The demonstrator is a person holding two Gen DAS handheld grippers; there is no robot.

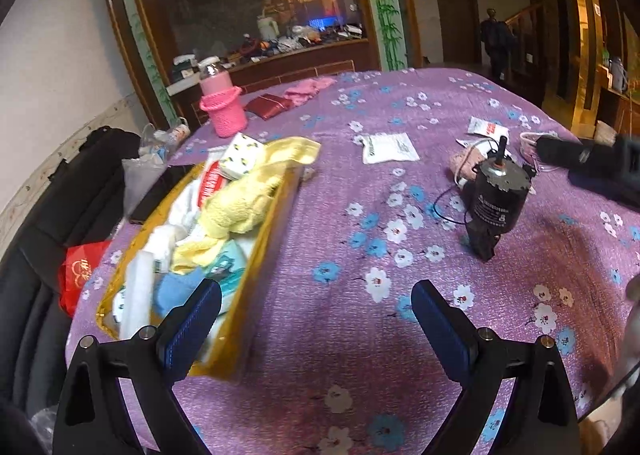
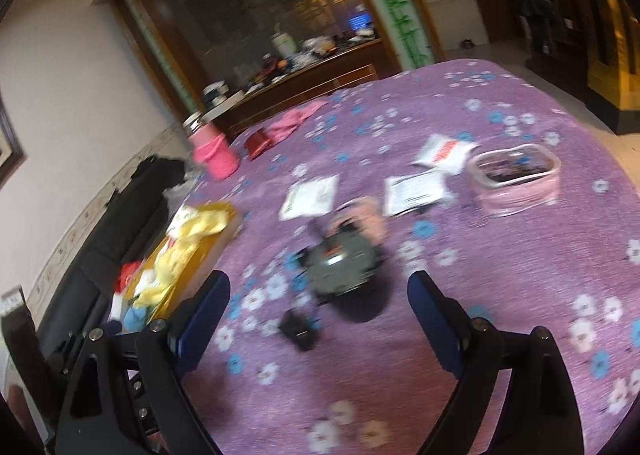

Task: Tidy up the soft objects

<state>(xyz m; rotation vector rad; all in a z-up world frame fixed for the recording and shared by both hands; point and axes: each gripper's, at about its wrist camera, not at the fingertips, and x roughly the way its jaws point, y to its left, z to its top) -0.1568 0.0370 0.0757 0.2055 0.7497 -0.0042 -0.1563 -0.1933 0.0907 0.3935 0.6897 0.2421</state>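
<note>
left tool (image 1: 316,295): spread, empty | right tool (image 2: 319,287): spread, empty | yellow towel (image 1: 244,195): in gold-rimmed box (image 1: 280,195), ahead-left of both tools | black motor (image 1: 498,195): on surface (image 1: 340,355), ahead-right of left tool

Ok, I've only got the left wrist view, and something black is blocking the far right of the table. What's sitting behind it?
Observer: A pink container with a clear lid, standing on the purple floral cloth.
Operator: Is the right one holding anything?
Observer: No. The right hand-held gripper is open, with nothing between its pads.
Operator: Anything lying next to that container?
Observer: A white packet lies flat just left of it, this side of the packet with red print.
</note>
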